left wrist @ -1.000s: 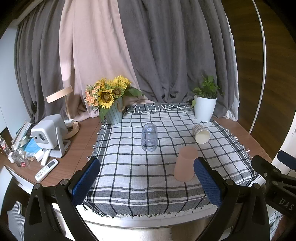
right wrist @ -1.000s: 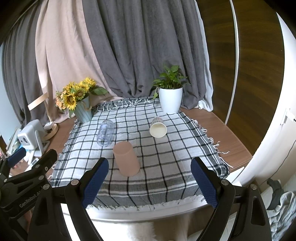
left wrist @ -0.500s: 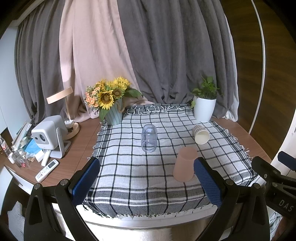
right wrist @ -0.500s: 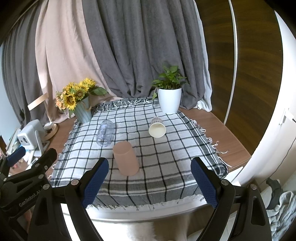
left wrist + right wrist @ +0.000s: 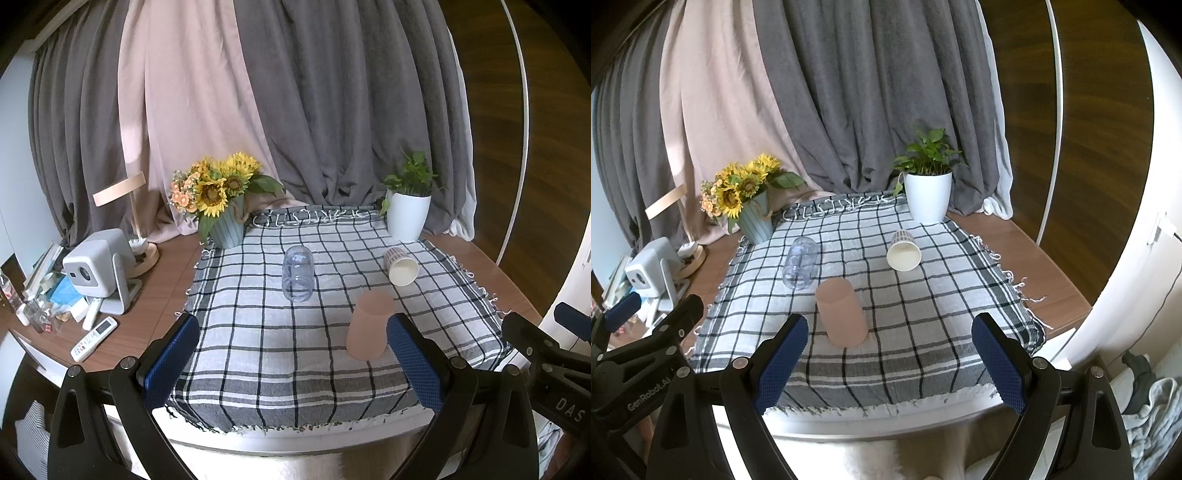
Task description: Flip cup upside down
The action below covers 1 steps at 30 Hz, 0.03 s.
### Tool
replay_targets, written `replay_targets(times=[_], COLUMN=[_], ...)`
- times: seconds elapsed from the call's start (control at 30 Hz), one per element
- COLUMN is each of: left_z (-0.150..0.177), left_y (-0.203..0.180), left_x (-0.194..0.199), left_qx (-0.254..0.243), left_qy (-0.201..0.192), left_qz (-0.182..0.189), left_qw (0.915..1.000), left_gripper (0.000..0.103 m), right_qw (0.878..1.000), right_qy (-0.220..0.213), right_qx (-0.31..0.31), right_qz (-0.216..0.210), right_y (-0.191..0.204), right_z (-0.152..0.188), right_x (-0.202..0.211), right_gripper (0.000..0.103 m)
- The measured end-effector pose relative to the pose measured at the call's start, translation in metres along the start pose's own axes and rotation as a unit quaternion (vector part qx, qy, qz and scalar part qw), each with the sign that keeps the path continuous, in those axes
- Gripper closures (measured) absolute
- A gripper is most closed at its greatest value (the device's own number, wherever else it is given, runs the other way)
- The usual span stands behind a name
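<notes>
Three cups are on a checked cloth (image 5: pixel 258 332) (image 5: pixel 923 317). A pink cup (image 5: pixel 369 326) (image 5: pixel 842 312) stands mouth down near the front. A clear cup (image 5: pixel 297 273) (image 5: pixel 800 262) lies on its side, mouth toward me. A white paper cup (image 5: pixel 400 266) (image 5: pixel 903 251) lies on its side, mouth toward me. My left gripper (image 5: pixel 291 354) is open and empty, held before the table's front edge. My right gripper (image 5: pixel 890 354) is open and empty, also before the front edge.
A sunflower vase (image 5: pixel 221 199) (image 5: pixel 750 203) stands at the cloth's back left and a potted plant (image 5: pixel 408 206) (image 5: pixel 927 184) at the back right. A projector (image 5: pixel 98 266), a lamp (image 5: pixel 129 214) and a remote (image 5: pixel 94 338) sit on the wooden table at left. Curtains hang behind.
Both views have shifted very slightly, so the grippers drifted a little. The cups have not moved and both grippers stay open.
</notes>
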<state>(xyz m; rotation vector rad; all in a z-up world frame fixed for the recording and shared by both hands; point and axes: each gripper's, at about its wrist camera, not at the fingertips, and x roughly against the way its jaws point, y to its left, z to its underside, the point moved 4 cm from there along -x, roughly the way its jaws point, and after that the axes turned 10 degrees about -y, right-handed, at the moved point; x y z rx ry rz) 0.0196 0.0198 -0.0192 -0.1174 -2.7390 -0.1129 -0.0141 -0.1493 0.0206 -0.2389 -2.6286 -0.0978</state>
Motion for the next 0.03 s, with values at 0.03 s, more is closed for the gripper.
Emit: replay_targets(times=[0.03], left_z=[-0.0011], left_y=[0.0], left_x=[-0.0006], left_qx=[0.0], left_qy=[0.0], left_qz=[0.001], left_qw=[1.0], left_gripper=[0.0], right_qw=[1.0], right_qy=[0.001], right_qx=[0.0], right_qz=[0.0], right_y=[-0.0014], right_z=[0.0007], right_x=[0.0001], right_gripper=[0.013])
